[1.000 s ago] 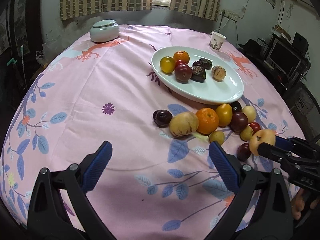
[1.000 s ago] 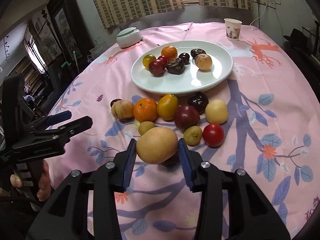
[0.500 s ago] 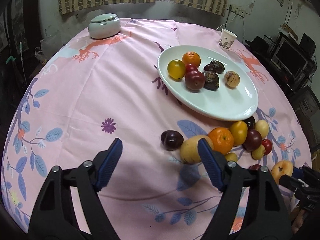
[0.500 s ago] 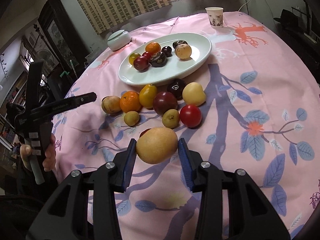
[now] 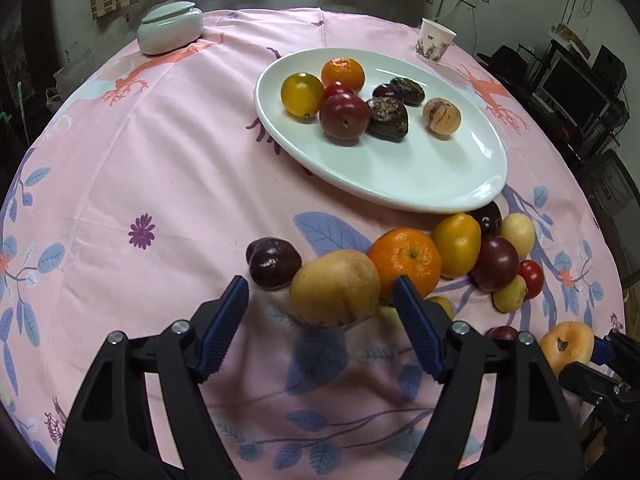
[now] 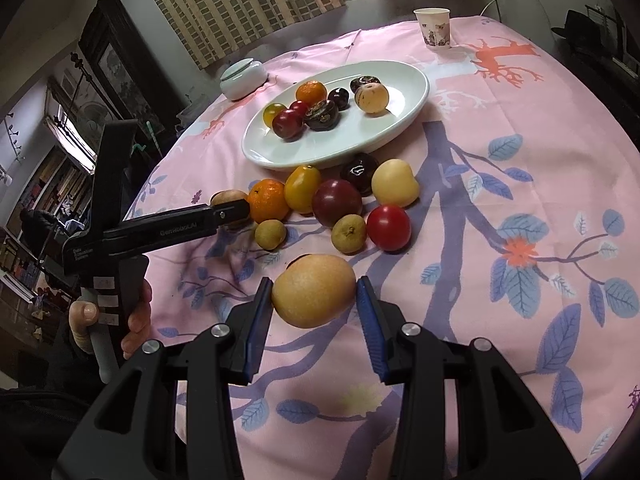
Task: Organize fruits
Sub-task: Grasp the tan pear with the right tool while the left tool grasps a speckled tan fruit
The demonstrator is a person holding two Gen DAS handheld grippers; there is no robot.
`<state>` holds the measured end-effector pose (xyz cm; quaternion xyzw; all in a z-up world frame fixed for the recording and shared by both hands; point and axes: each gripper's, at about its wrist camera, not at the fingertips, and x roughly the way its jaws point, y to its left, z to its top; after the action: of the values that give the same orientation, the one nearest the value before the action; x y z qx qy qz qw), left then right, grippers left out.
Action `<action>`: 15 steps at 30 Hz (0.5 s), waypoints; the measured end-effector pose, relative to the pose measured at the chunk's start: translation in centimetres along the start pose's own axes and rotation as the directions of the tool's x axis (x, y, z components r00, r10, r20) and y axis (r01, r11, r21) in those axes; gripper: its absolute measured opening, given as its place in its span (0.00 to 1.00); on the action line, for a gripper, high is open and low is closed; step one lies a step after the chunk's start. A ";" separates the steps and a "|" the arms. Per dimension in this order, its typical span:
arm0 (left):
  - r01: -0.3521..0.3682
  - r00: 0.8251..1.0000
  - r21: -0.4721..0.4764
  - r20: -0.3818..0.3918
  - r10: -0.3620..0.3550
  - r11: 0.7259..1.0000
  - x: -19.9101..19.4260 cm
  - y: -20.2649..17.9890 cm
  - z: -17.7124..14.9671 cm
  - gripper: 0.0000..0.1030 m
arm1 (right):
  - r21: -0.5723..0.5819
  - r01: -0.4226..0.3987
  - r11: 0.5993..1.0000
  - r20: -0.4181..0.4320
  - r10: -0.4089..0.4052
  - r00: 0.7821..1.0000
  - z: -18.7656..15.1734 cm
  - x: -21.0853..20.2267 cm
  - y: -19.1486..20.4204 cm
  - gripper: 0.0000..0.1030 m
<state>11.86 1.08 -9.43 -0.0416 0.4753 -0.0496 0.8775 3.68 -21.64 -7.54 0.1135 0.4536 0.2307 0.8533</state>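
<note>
Above the pink-clothed counter (image 5: 180,160), the right claw (image 6: 314,300) clamps a yellow pear (image 6: 313,290). Its left claw (image 5: 322,304) stands apart, just closing around a tan fruit (image 5: 335,288) near the white plate (image 5: 420,176).

Glossy white ceramic plate (image 5: 420,184); matt pink cloth tablecloth (image 5: 160,200); paper cup (image 6: 435,27).

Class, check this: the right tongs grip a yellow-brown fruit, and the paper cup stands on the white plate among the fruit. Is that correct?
Not quite. The right tongs do grip the yellow-brown fruit, but the paper cup stands on the tablecloth beyond the white plate, as the right wrist view shows.
</note>
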 end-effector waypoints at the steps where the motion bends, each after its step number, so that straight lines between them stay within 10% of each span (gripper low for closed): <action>1: 0.011 1.000 -0.005 0.005 -0.011 1.000 0.0 0.1 0.1 0.69 | 0.001 -0.002 1.000 -0.001 0.002 1.000 0.0 0.0 0.0 0.42; 5: 0.042 0.998 -0.007 0.039 -0.042 0.999 -0.9 0.1 -0.1 0.41 | 0.002 -0.012 1.000 -0.008 0.012 1.000 -0.1 0.0 0.0 0.42; 15: 0.064 0.996 0.014 0.058 -0.065 0.998 -3.9 -0.2 -2.3 0.40 | -0.018 -0.021 1.000 -0.010 0.021 1.000 -0.3 -0.1 1.2 0.42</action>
<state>7.79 1.34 -7.41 -0.0532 0.4473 -0.0796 0.8892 3.04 -20.61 -7.16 0.1093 0.4542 0.2444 0.8497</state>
